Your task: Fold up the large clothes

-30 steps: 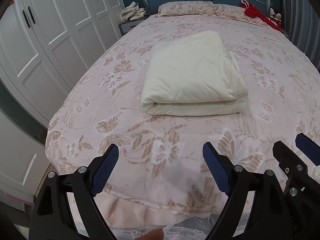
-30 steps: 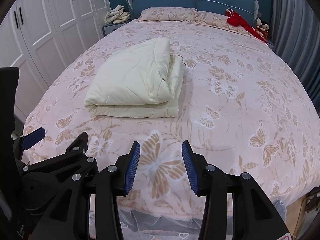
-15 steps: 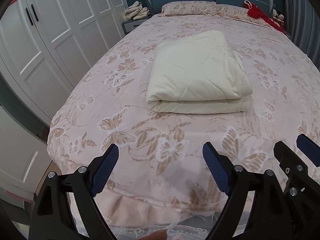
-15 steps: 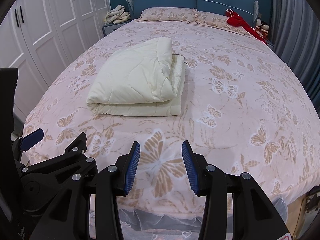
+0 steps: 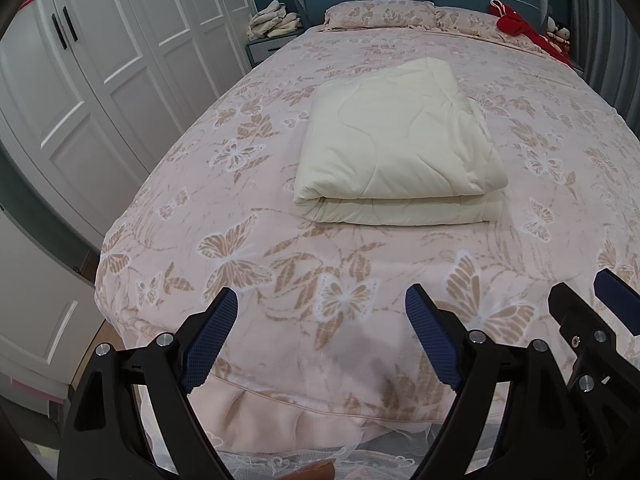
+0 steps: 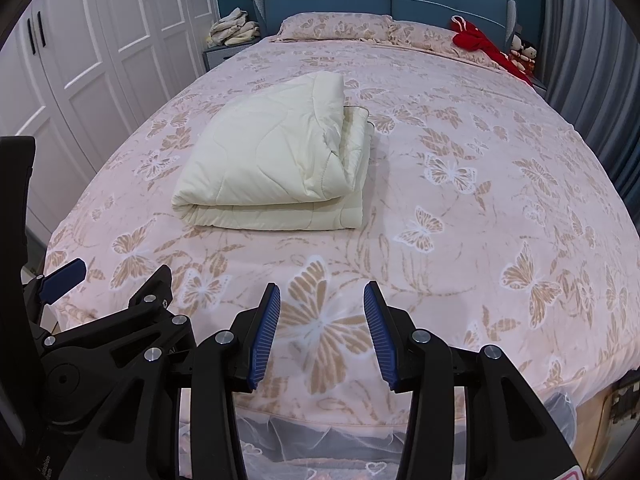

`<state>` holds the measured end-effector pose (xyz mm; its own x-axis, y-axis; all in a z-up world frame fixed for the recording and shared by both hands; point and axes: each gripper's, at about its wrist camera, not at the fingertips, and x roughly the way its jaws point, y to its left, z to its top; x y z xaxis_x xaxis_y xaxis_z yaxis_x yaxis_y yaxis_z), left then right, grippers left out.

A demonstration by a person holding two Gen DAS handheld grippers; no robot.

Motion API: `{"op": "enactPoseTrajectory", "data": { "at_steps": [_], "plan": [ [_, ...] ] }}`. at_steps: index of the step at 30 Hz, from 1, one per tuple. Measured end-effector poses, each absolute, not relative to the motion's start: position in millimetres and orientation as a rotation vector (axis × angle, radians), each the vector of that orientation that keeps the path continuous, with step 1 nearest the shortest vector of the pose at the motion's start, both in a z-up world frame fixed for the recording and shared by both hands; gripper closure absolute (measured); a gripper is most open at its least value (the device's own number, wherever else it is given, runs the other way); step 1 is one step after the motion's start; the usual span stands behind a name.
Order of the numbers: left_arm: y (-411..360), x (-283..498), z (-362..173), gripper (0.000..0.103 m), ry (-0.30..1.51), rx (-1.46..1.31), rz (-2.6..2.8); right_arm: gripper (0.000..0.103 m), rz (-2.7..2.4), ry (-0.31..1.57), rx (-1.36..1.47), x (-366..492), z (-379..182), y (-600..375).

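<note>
The cream quilted comforter (image 5: pixel 396 152) lies folded into a thick, squared stack of several layers near the middle of the bed (image 5: pixel 560 184), its rounded fold facing the foot. By the look of it the folding is done, or nearly so; at most a tidying of the loose layered edge on its right side (image 6: pixel 352 148) remains. Both tongs hover over the bed's foot, well apart from it: the left tongs (image 5: pixel 320 344) spread wide, the right tongs (image 6: pixel 322 336) narrower, both empty.

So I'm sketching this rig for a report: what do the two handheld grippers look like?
Both match: the left gripper and the right gripper have angular matte black frames joined by round silver bolts, each with two fingers faced in ribbed dark blue pads. No cables or sleeves show.
</note>
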<state>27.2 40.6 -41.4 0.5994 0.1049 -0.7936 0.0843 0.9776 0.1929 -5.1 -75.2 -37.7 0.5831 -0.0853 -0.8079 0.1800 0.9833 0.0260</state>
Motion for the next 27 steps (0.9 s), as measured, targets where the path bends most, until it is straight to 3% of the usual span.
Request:
{"op": "enactPoseTrajectory", "data": {
  "at_steps": [27],
  "plan": [
    [41.5, 26.9, -42.6, 0.02, 0.929, 0.216, 0.013, 0.059, -0.157, 0.934, 0.106, -8.7, -38.7, -74.5]
  ]
}}
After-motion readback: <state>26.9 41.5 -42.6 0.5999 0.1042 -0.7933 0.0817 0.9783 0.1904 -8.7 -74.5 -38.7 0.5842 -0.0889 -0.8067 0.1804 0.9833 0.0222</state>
